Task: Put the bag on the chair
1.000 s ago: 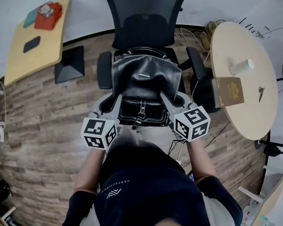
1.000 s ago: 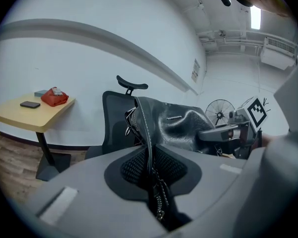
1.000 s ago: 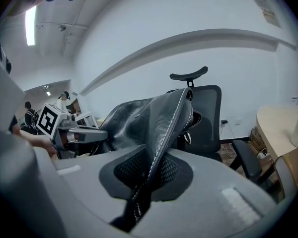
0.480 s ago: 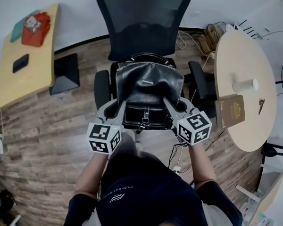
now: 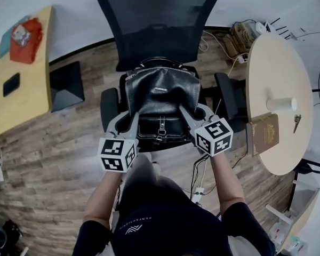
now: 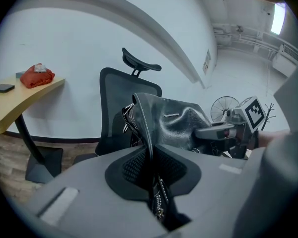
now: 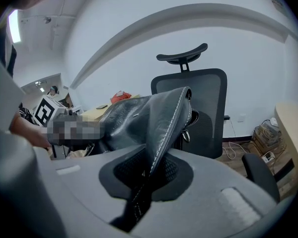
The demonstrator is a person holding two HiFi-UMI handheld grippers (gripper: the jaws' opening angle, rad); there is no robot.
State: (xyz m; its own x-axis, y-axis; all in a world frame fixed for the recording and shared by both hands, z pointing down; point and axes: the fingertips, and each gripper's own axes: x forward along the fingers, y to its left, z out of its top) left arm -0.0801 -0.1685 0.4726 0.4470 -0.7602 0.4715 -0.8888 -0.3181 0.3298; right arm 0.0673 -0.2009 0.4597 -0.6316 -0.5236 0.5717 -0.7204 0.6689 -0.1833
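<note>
Bag [image 5: 161, 103] sits over the chair [image 5: 157, 20] seat; can't tell if it's touching. Soft leather, sags, probably weighty, so side seams are the best hold. My left gripper [image 5: 129, 122] just closed further onto the left seam. My right gripper [image 5: 191, 116] is nearly closed, pinching the right seam.

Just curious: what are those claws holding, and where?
A black leather bag, by its side edges: left gripper, whose jaws just closed further, on one; right gripper opposite.

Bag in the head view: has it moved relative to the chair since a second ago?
Yes. The bag has travelled further in between the armrests, toward the backrest; less of it now sticks out past the armrests' front ends.
</note>
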